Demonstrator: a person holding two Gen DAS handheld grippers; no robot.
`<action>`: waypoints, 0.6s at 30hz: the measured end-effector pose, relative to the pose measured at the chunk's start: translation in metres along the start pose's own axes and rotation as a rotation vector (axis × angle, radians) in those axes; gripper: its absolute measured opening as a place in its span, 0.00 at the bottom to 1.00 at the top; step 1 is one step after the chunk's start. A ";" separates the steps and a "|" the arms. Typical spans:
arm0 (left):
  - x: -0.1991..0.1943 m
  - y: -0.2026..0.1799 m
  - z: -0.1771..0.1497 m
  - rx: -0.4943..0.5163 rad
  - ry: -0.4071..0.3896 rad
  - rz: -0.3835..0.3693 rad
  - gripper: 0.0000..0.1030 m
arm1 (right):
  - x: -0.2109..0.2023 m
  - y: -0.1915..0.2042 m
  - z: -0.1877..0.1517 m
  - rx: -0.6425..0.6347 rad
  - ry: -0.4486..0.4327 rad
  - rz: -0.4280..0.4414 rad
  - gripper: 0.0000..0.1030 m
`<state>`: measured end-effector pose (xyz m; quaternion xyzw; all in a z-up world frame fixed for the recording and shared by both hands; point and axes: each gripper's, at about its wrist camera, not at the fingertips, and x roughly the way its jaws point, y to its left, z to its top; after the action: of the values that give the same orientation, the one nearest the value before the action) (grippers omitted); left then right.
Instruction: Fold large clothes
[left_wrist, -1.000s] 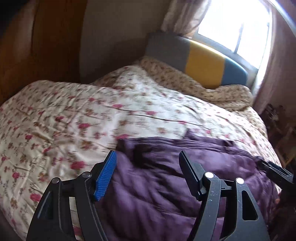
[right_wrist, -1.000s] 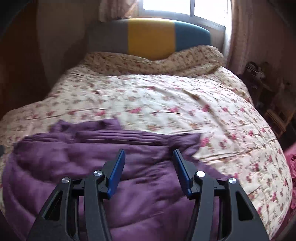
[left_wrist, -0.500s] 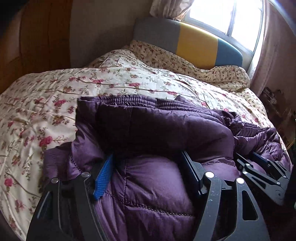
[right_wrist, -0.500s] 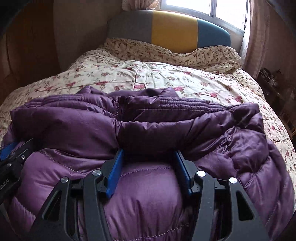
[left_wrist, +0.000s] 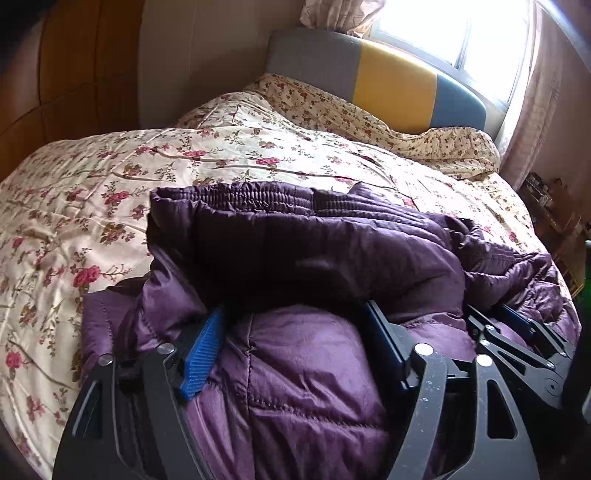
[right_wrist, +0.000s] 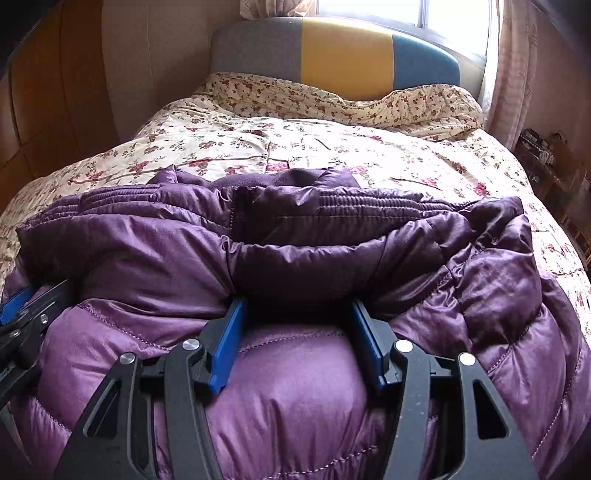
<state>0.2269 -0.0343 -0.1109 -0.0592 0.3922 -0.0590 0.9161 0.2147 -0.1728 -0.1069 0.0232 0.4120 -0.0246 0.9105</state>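
The purple puffer jacket (right_wrist: 295, 251) is lying folded on the bed's floral quilt (right_wrist: 295, 147), while the left gripper (left_wrist: 295, 317) and right gripper (right_wrist: 297, 310) are opening their fingers, padding bulging between.

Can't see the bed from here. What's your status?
Both grippers opening, purple puffer jacket between jaws. Jacket folded over on floral quilt. Nothing in the way.

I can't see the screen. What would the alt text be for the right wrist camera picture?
A puffy purple jacket lies folded on a bed with a flowered quilt; the right tongs are opening around a fold of it. The left tongs show at the left edge, and a grey, yellow and blue headboard stands under a bright window.
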 end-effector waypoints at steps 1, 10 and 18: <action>-0.006 0.001 0.000 -0.005 -0.008 0.000 0.75 | -0.002 -0.001 0.001 0.003 0.001 0.007 0.61; -0.059 0.038 -0.016 -0.084 -0.070 0.002 0.75 | -0.045 -0.008 -0.001 0.016 -0.062 0.031 0.74; -0.082 0.104 -0.045 -0.234 -0.018 -0.009 0.75 | -0.080 -0.019 -0.022 0.032 -0.080 0.064 0.71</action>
<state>0.1447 0.0783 -0.0992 -0.1680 0.3880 -0.0164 0.9061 0.1437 -0.1880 -0.0617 0.0499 0.3740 -0.0032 0.9261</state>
